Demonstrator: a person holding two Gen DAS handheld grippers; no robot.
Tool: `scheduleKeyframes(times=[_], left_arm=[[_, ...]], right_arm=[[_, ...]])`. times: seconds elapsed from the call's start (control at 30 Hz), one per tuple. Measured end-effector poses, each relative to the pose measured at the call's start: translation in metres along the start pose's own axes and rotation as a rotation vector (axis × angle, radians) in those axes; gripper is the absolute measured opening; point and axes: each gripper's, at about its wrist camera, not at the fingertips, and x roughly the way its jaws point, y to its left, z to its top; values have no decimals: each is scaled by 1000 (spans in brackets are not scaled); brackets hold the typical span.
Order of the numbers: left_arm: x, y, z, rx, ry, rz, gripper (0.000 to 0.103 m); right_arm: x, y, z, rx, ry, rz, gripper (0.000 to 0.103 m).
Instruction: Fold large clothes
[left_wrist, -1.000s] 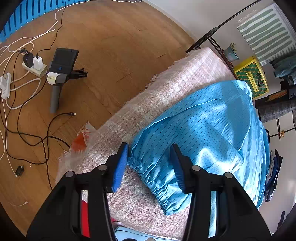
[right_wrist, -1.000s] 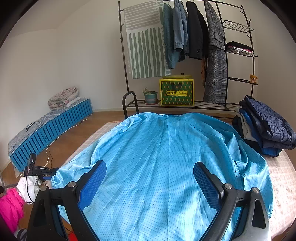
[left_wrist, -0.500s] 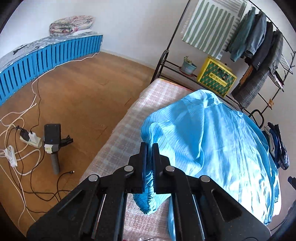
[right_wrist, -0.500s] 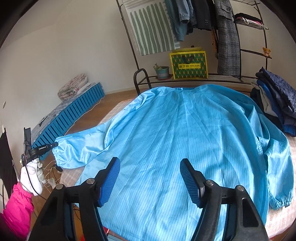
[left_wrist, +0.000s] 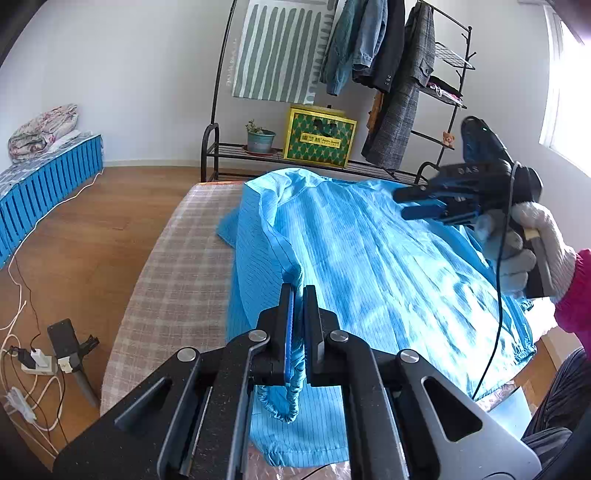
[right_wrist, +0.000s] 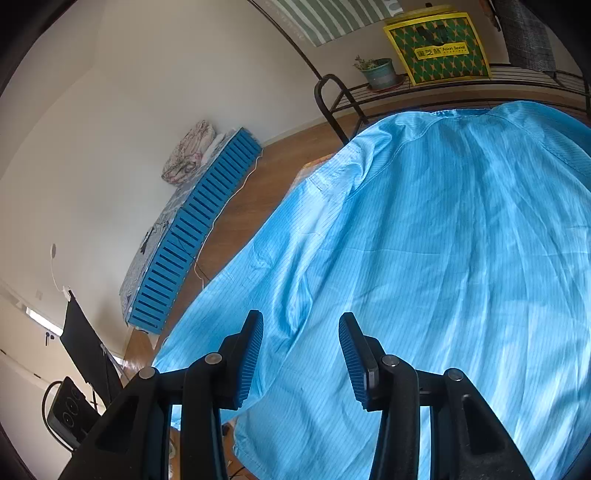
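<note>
We see the blue garment (left_wrist: 388, 266) spread flat across the plaid-covered counter (left_wrist: 184, 251), filling the centre of both views, so its panels can be folded inward. Our left gripper (left_wrist: 298, 314), at lower centre, is clamped tight on the elastic cuff (left_wrist: 284, 402), holding the sleeve raised above the body, presumably to lay it across. Our right gripper (right_wrist: 301, 354), jaws closing, hovers above the cloth with nothing pinched; the gloved hand (left_wrist: 532, 251) carries it at right.
</note>
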Motion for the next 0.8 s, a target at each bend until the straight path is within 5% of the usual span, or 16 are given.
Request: scheduleKeyframes(times=[0.2,0.37,0.47,0.53,0.57,0.8], left_arm=[[4,-11,-14,29,32,-28,2],[7,-19,-25,59,57,-36,2],[7,-24,-31,83,69,-37,2],[7,-25,-32,90,75,-39,2],[7,-27,-33,94,76,-40,2],[4,-36,-32,132,92,-70,2]], right_arm=[[78,13,40,89,35,83,46],[133,35,60,50,64,48,45],[156,42,66,19,101,-30,28],[163,41,65,15,113,-55,5],[165,41,65,8,115,-62,0],[132,22,57,-30,79,-121,0]])
